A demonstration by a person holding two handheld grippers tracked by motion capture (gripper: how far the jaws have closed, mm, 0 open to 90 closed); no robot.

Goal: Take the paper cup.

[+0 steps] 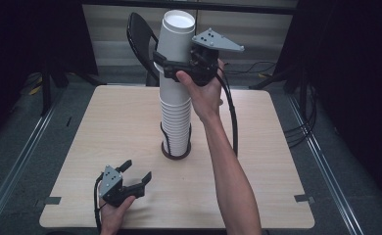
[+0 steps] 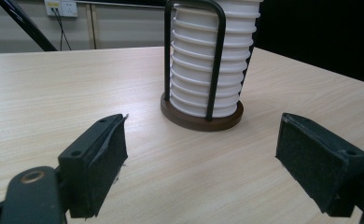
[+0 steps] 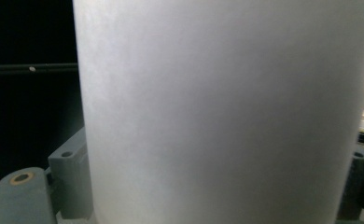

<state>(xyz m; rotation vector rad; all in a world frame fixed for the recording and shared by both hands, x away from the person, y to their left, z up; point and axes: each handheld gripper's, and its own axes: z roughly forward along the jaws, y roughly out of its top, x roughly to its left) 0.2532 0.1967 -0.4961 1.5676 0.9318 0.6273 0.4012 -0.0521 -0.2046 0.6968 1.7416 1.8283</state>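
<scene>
Where the high view looks down, the right tongs (image 1: 165, 64) grip the top cup (image 1: 175, 36) of the stack (image 1: 175, 115), which stands in a holder (image 1: 176, 152) mid-surface (image 1: 257, 161). The left tongs (image 1: 136, 172) rest released near the front edge, with bare wood all round. From the left gripper view, its jaws gape, the stack (image 2: 203, 56) well ahead. From the right gripper view, the plain white cup (image 3: 227, 112) sits between the jaws; no writing reads anywhere.

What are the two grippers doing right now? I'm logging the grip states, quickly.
Left gripper: open, holding nothing, low over the table.
Right gripper: shut on the top paper cup of the stack.
</scene>
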